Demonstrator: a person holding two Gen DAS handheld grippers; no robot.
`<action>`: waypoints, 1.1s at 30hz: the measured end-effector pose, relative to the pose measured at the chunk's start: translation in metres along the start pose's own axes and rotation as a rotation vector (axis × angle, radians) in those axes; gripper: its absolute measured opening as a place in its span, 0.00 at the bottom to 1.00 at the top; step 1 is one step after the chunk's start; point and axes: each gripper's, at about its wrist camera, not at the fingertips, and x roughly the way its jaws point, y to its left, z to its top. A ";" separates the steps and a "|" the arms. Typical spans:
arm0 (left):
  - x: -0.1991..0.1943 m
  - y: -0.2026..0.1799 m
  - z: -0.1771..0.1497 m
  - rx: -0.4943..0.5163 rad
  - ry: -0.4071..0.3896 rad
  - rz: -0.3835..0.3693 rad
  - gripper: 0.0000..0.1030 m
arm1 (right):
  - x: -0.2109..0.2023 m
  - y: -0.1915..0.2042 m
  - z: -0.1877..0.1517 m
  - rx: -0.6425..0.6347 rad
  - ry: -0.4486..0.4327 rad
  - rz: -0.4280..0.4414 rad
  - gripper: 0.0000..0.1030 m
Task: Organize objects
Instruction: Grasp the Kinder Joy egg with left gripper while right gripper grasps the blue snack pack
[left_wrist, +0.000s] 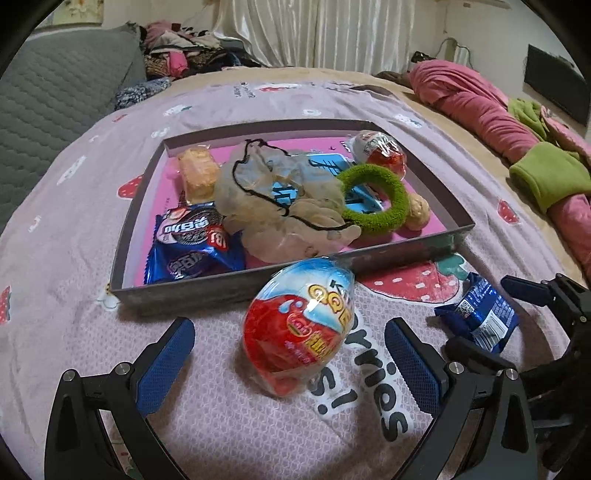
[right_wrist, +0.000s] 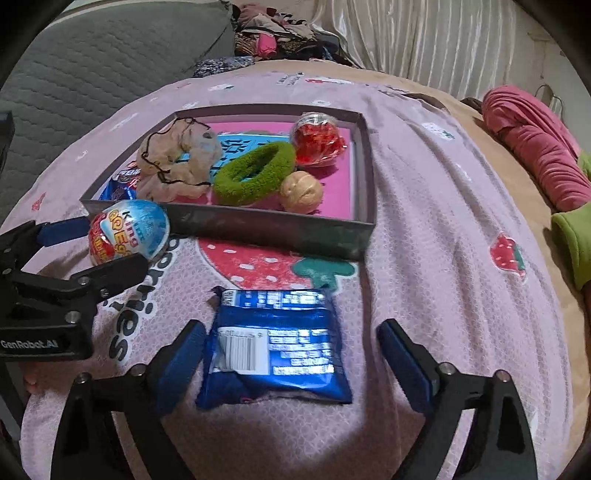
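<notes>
Blue foil snack packet (right_wrist: 275, 345) lies flat on the bed's pink blanket (right_wrist: 443, 258), squarely between the right tongs (right_wrist: 291, 354), spread wide, its long axis running away toward the box (right_wrist: 258, 225); the left tongs (left_wrist: 290, 349), also apart, straddle the toy egg (left_wrist: 299, 325)

Two wrist fisheyes, both tilted steeply down over the bed, facing the far curtain.
Left wrist view sits close above the wrapped egg (left_wrist: 299, 325), framed by the left hand-held gripper (left_wrist: 290, 354); right wrist view sits close above the blue packet (right_wrist: 275, 343), framed by the right hand-held gripper (right_wrist: 291, 358). Both share the box (left_wrist: 192, 295) (right_wrist: 258, 225) mid-frame, the strawberry blanket (left_wrist: 55, 229) (right_wrist: 443, 221), and each catches the other's gripper at its edge.
</notes>
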 end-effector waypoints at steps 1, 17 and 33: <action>0.001 -0.001 0.000 0.003 0.005 -0.002 0.96 | 0.001 0.000 0.000 0.000 0.003 0.004 0.87; 0.007 0.001 0.000 -0.027 0.009 -0.061 0.57 | 0.000 0.006 -0.005 0.026 0.016 0.066 0.63; -0.035 0.012 0.003 -0.062 -0.081 -0.046 0.56 | -0.032 0.007 0.001 0.042 -0.029 0.073 0.59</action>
